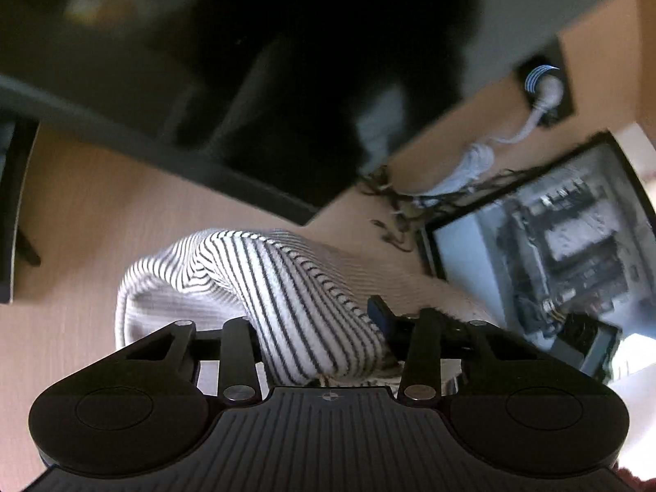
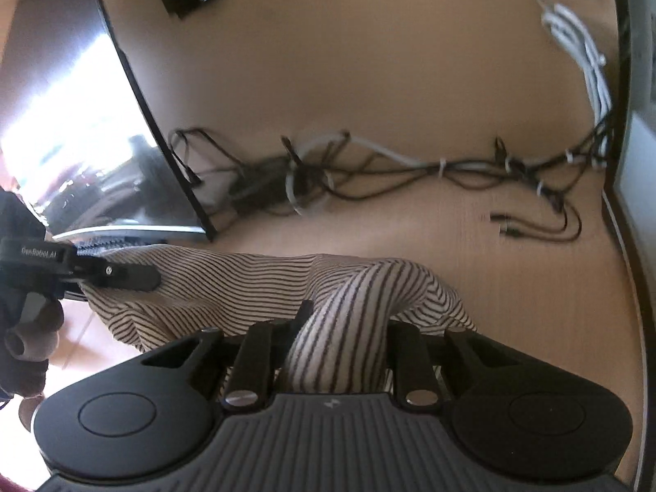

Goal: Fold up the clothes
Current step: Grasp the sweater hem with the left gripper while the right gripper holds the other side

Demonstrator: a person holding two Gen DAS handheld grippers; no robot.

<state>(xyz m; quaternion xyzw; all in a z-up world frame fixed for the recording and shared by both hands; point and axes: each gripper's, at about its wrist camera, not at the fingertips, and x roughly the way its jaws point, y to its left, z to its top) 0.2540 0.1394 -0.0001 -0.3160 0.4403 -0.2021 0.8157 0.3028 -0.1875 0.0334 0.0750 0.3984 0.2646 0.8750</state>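
A white garment with thin black stripes [image 1: 262, 283] hangs bunched in the air above a wooden floor. In the left wrist view my left gripper [image 1: 328, 328] is shut on a thick fold of it, and the cloth hides most of the fingertips. The right wrist view shows the same striped garment [image 2: 229, 283] stretched sideways between both grippers. My right gripper [image 2: 340, 328] is shut on a rolled fold. At the left edge the left gripper [image 2: 133, 276], held by a hand [image 2: 28, 328], clamps the garment's other end.
Below lies a light wooden floor [image 2: 410, 82] with a tangle of black and white cables [image 2: 328, 172]. A glass-sided computer case [image 1: 566, 246] stands at the right, and a dark desk edge [image 1: 164, 156] crosses the left wrist view. A glossy dark panel [image 2: 82, 143] is at the left.
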